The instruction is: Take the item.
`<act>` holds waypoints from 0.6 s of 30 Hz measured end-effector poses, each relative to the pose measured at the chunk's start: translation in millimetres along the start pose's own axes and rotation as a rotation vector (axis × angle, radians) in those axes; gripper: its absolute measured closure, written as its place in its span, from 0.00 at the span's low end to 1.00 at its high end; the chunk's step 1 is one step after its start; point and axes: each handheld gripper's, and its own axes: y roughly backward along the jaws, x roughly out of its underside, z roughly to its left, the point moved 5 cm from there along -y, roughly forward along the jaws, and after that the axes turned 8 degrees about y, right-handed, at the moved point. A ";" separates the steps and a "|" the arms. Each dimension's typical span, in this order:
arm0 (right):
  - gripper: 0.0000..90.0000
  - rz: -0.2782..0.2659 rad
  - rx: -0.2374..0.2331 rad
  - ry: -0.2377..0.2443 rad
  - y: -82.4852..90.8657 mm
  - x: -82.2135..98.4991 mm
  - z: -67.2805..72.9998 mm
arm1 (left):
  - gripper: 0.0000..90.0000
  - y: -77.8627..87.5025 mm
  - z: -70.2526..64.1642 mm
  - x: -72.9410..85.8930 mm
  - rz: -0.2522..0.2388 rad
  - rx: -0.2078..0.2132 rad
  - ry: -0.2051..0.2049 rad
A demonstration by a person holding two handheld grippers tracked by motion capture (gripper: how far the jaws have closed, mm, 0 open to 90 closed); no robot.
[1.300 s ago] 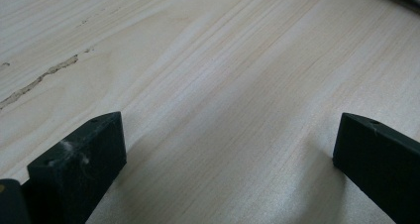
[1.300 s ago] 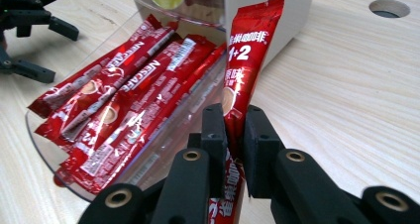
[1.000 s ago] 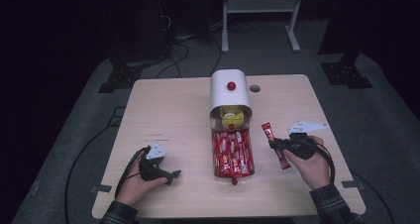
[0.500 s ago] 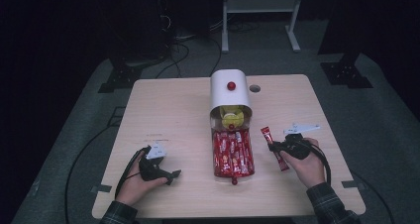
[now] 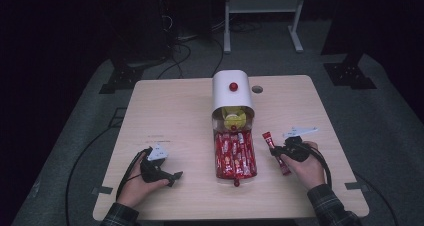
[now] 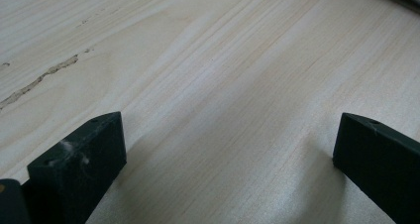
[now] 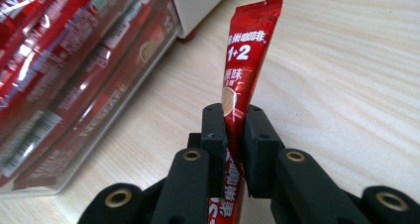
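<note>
A red stick sachet [image 7: 245,65] with white print stands gripped between the jaws of my right gripper [image 7: 233,120], which is shut on it. In the high view that sachet [image 5: 276,153] lies along the table right of the tray, with my right gripper [image 5: 279,151] at its middle. A clear tray [image 5: 235,156] packed with several red sachets [image 7: 59,70] extends from a white dispenser [image 5: 232,93] with a red knob. My left gripper [image 5: 172,177] rests low over bare wood at the front left, jaws wide apart and open [image 6: 223,149].
The light wooden table [image 5: 175,111] has a small round hole [image 5: 257,89] near its far edge. Yellow contents [image 5: 233,117] show in the dispenser's mouth. Cables trail from both grippers off the front edge. Dark floor and a white stand lie beyond the table.
My right gripper with the sachet has shifted slightly toward the front of the table. The left gripper has stayed in place.
</note>
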 end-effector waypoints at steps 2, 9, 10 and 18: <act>0.89 0.008 0.003 0.006 -1.8 1.5 -1.2 | 0.00 0.0 0.0 0.0 0.000 0.000 0.000; 0.89 0.028 0.000 -0.001 -5.7 4.3 -2.0 | 0.00 0.0 0.0 0.0 0.000 0.000 0.000; 0.89 0.030 0.001 0.000 -6.4 4.6 -1.9 | 0.00 0.0 0.0 0.0 0.000 0.000 0.000; 0.89 0.043 0.002 0.005 -8.4 5.6 -1.3 | 0.00 0.0 0.0 0.0 0.000 0.000 0.000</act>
